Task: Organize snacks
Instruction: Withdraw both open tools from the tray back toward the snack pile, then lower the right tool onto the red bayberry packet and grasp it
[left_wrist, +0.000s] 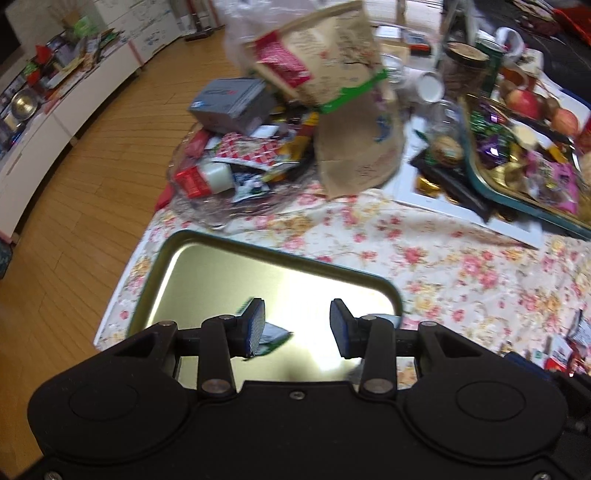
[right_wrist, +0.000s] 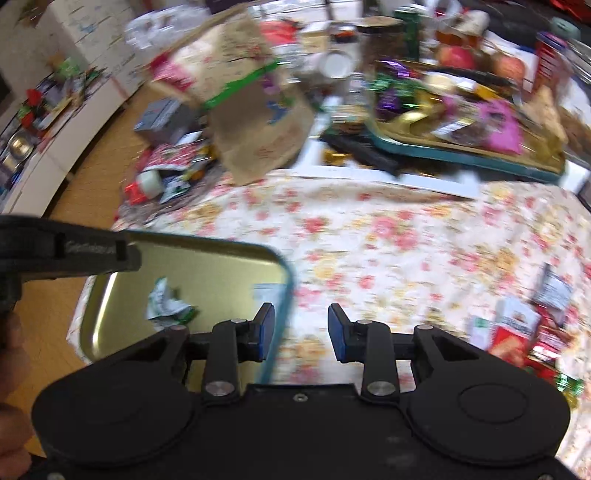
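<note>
i saw a floral tablecloth (left_wrist: 424, 258) over the table, wooden floor (left_wrist: 92, 184) to the left, a long white cabinet (left_wrist: 55, 122) along the wall piled with clutter, a steel bowl (left_wrist: 24, 105) on it, a white mug (left_wrist: 430, 86) lying tipped, apples (left_wrist: 524, 101) far right

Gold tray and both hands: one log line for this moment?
left fingers: open, empty | right fingers: open, empty | gold tray: one crumpled wrapper | snack pile: waiting

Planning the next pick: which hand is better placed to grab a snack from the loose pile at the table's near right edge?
Probably right. Its open, empty gripper hangs over the tablecloth beside the snack pile; the left gripper hangs over the tin tray.
</note>
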